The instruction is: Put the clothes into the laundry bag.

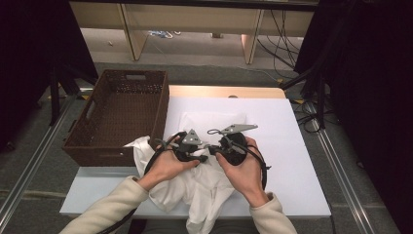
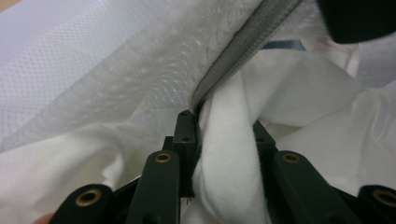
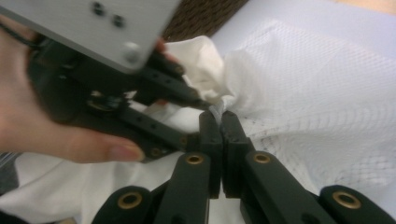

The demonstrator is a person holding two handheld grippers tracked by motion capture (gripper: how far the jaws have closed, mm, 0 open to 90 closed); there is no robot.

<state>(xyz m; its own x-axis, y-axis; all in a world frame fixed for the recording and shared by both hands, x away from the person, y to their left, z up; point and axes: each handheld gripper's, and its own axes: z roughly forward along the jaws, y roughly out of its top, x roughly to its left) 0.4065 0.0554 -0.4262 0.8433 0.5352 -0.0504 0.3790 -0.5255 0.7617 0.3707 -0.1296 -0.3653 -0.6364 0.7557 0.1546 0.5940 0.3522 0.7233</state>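
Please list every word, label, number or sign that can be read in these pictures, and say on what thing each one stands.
There is none to read.
White garment: a small dark tag shows in the left gripper view, but it is too blurred to read.
Mesh bag, brown basket, grey plate on the left gripper: no print shows.

Dim surroundings, bright tabletop (close-ups soft)

There are two grippers: the left gripper (image 1: 207, 157) and the right gripper (image 1: 210, 146). Two hands hold them, the left hand (image 1: 168, 165) and the right hand (image 1: 243, 168). One white garment (image 1: 195, 190) lies on the one table (image 1: 297, 161). One mesh bag (image 1: 212, 122) lies there too. One brown basket (image 1: 119, 117) stands beside it.
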